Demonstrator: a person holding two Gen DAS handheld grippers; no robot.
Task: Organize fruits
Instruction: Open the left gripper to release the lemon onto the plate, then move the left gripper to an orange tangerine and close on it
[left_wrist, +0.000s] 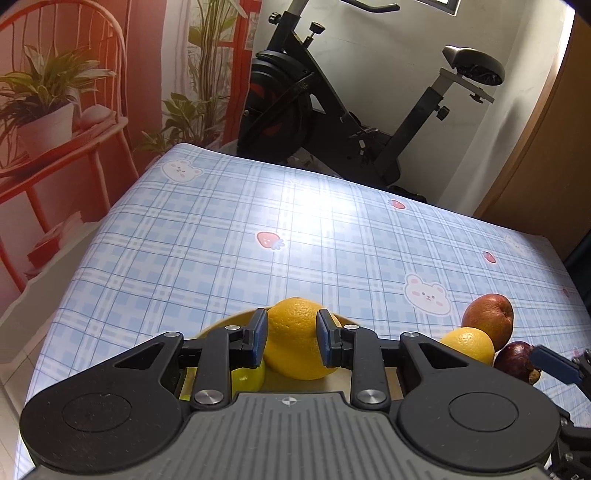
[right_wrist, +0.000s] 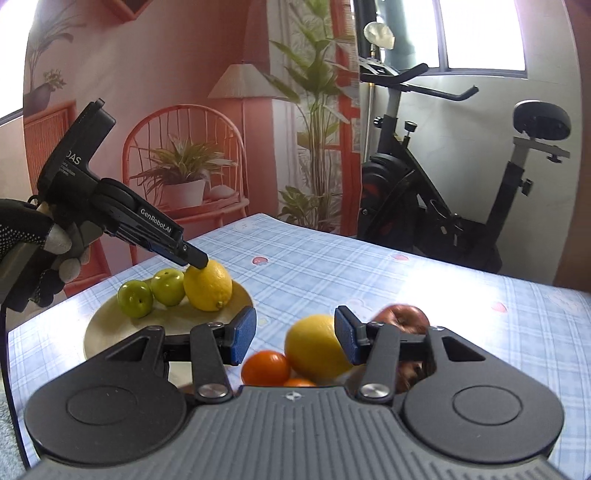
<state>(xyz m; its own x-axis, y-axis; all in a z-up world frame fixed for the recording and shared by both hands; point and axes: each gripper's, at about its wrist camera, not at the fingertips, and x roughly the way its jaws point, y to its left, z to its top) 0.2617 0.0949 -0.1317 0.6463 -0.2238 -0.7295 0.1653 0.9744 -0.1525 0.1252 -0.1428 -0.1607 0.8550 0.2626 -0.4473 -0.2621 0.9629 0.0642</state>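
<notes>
My left gripper (left_wrist: 291, 339) is shut on a yellow lemon (left_wrist: 300, 338), which rests on the yellow plate (left_wrist: 221, 326). In the right wrist view that lemon (right_wrist: 208, 285) lies on the plate (right_wrist: 110, 328) beside two green fruits (right_wrist: 135, 298) (right_wrist: 168, 287), with the left gripper (right_wrist: 197, 260) at its top. My right gripper (right_wrist: 294, 339) is open above a pile on the table: a second lemon (right_wrist: 314, 349), an orange tangerine (right_wrist: 265, 368) and a red apple (right_wrist: 400, 315). In the left wrist view the pile shows at right: lemon (left_wrist: 469, 343), apple (left_wrist: 488, 319), dark mangosteen (left_wrist: 517, 362).
The table wears a blue plaid cloth (left_wrist: 295, 229) with bear and strawberry prints. A black exercise bike (left_wrist: 332, 110) stands behind the far edge. A printed backdrop with a red chair and plants (right_wrist: 184, 166) hangs at the left.
</notes>
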